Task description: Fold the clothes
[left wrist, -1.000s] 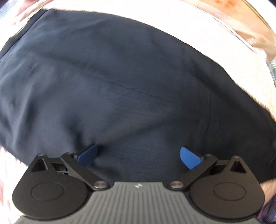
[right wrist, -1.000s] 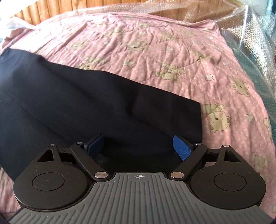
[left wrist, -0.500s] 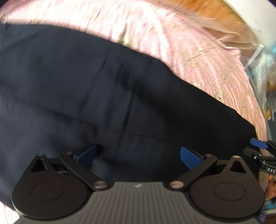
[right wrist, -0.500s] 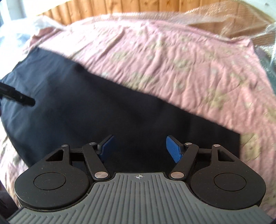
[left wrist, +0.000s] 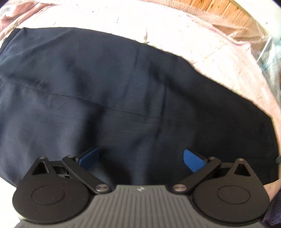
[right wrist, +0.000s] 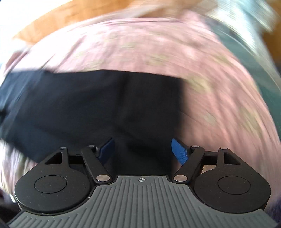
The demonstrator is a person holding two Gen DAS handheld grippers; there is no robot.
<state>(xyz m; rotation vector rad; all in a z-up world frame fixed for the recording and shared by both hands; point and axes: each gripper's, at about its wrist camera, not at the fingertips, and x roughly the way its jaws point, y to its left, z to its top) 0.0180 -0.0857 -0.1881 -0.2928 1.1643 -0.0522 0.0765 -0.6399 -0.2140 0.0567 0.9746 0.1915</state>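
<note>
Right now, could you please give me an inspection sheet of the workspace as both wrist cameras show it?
Surface: pink quilt, pattern blurred by motion.
Job's things: dark navy garment spread flat on the quilt, one seam line across it.
Clutter: nothing seen.
Grippers: left gripper open above the garment, nothing pinched; right gripper with jaws opening, over the garment's end, pads not pressing on cloth.
Cables: nothing seen.
Surroundings: wooden panelling behind the quilt; clear plastic sheeting at the right edge.

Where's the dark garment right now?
The dark garment lies spread on the pink quilt, filling the left wrist view; in the right wrist view it sits lower left.
</note>
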